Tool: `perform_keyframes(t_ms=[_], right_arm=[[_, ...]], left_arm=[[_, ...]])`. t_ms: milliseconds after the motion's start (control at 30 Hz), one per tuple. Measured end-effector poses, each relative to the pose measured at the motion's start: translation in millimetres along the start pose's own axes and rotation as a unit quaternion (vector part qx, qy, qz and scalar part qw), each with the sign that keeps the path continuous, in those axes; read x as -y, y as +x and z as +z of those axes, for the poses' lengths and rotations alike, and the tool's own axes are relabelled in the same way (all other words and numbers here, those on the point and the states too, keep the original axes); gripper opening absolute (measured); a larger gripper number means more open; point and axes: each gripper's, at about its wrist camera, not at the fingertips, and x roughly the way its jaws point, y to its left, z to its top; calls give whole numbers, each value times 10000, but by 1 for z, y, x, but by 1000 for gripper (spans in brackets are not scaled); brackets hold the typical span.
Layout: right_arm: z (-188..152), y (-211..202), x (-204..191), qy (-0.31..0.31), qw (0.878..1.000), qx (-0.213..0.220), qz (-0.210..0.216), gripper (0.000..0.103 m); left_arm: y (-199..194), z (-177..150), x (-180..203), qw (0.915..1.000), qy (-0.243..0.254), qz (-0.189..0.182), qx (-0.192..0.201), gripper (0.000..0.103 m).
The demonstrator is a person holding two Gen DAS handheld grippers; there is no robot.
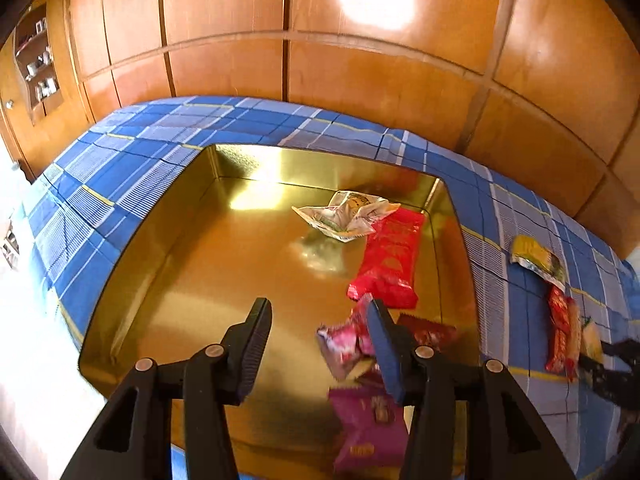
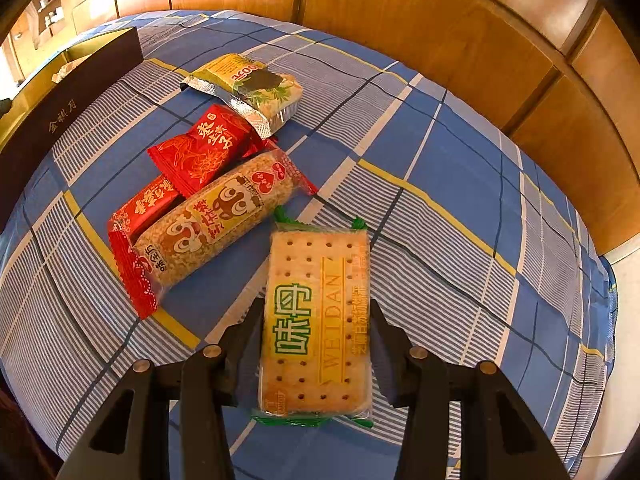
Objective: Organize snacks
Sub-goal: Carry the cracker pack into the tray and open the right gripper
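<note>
A gold tin box (image 1: pixel 168 264) lies on the blue checked cloth. In it are a white crumpled packet (image 1: pixel 346 214), a red packet (image 1: pixel 390 260), a blurred pink packet (image 1: pixel 346 344), a dark red packet (image 1: pixel 428 330) and a magenta packet (image 1: pixel 366 428). My left gripper (image 1: pixel 318 312) is open above the box, with the pink packet beside its right finger. My right gripper (image 2: pixel 318 320) is open around a Weidan cracker packet (image 2: pixel 316 320) on the cloth; its fingers stand either side. A sesame bar (image 2: pixel 216 220), red packets (image 2: pixel 200 152) and a yellow-green packet (image 2: pixel 248 80) lie beyond.
The tin's dark side (image 2: pixel 60 120) shows at the far left in the right wrist view. Wooden wardrobe doors (image 1: pixel 320 60) rise behind the bed. Loose snacks (image 1: pixel 560 320) lie on the cloth right of the tin. The bed edge drops off at the right (image 2: pixel 612 280).
</note>
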Motion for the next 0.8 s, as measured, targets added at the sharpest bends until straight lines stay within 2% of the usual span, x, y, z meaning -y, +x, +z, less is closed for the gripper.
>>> perform_keyframes(t_ms=[367, 633, 800], right_arm=[[-2, 1, 5, 162, 9998, 49, 73, 48], [0, 3, 5, 296, 9996, -4, 39, 47], [3, 2, 3, 508, 9984, -242, -30, 47]], left_arm=[[-20, -23, -9, 10000, 41, -31, 7, 53], [-16, -31, -28, 9997, -248, 16, -66, 53], [-15, -32, -44, 9988, -467, 110, -38, 54]])
